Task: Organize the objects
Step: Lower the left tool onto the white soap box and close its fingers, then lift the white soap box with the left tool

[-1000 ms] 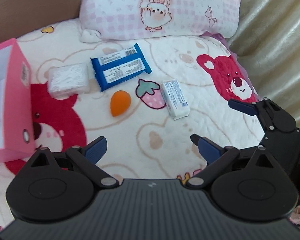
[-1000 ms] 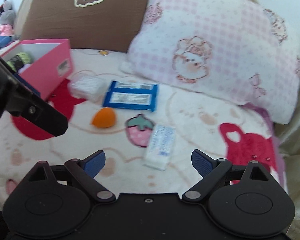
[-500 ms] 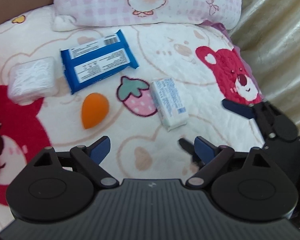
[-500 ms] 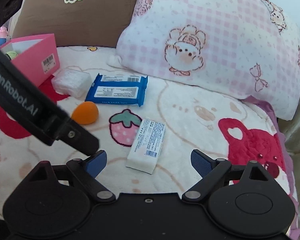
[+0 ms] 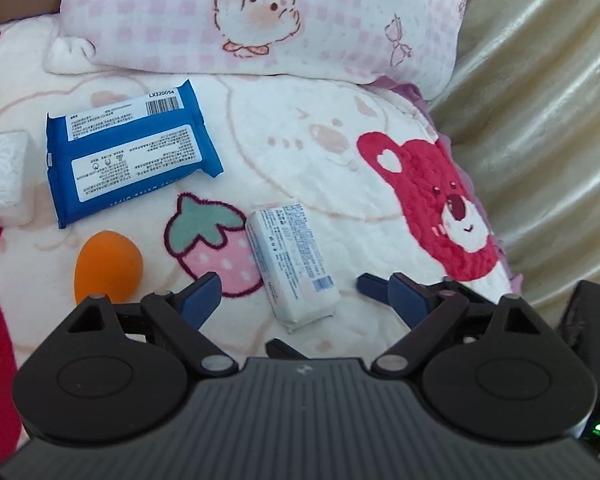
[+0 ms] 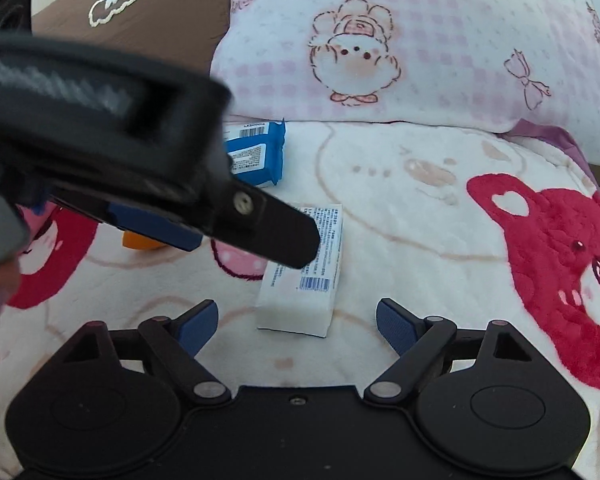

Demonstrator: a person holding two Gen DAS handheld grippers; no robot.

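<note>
A white soap bar packet (image 5: pixel 292 268) lies on the bear-print blanket (image 5: pixel 300 148); it also shows in the right wrist view (image 6: pixel 304 288). My left gripper (image 5: pixel 300 296) is open, its fingers on either side of the packet's near end. My right gripper (image 6: pixel 296 320) is open and empty, just short of the same packet. A blue wipes pack (image 5: pixel 128 152), an orange sponge egg (image 5: pixel 106 264) and a white tissue pack (image 5: pixel 0 176) lie to the left. The left gripper's body (image 6: pixel 120 152) hides much of the right wrist view's left side.
A pink checked pillow (image 5: pixel 268 16) lies along the back. A cream curtain (image 5: pixel 540 100) hangs at the right edge of the bed. A brown headboard (image 6: pixel 140 20) stands behind.
Both grippers have moved forward toward the soap packet, which now sits close in front of both. The pink box has left both views.
</note>
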